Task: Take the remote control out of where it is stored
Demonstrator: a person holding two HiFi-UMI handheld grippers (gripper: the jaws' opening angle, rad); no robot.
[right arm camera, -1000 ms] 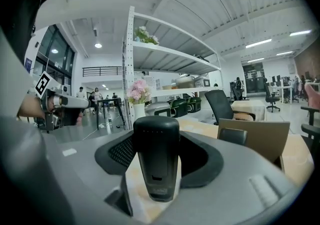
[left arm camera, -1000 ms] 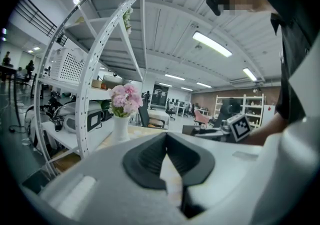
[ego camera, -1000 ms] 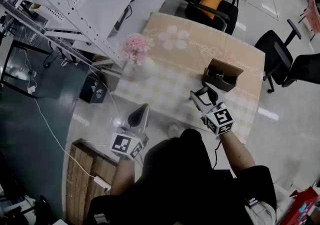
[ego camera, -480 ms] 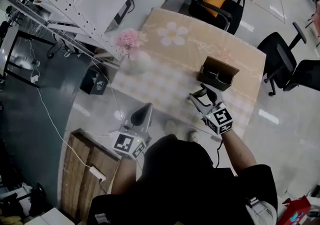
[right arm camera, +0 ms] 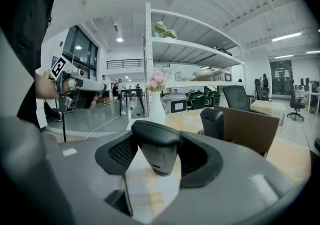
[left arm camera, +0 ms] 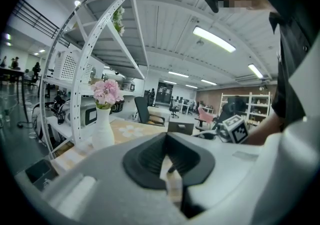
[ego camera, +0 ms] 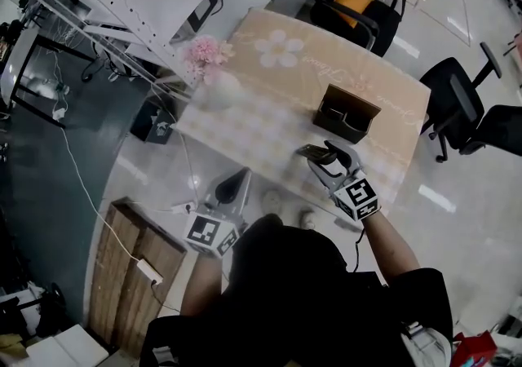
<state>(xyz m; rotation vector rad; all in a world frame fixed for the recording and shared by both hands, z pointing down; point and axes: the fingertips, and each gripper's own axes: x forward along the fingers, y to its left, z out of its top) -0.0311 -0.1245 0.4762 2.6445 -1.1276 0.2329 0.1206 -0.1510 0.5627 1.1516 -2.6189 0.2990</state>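
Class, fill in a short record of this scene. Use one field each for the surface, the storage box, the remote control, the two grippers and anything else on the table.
Surface: table under a checked, flower-print cloth
Storage: brown open-top box, upright on the table
Remote control: out of the box, gripped between the jaws of the right gripper
Right gripper position: over the table, on the near side of the box
Left gripper: jaws together, nothing between them, held over the floor short of the table
Other: white vase of pink flowers near the table's left corner

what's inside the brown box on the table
The brown box looks dark inside, with what seems a divider in the head view. A dark upright piece stands at its end. Its walls hide the bottom.
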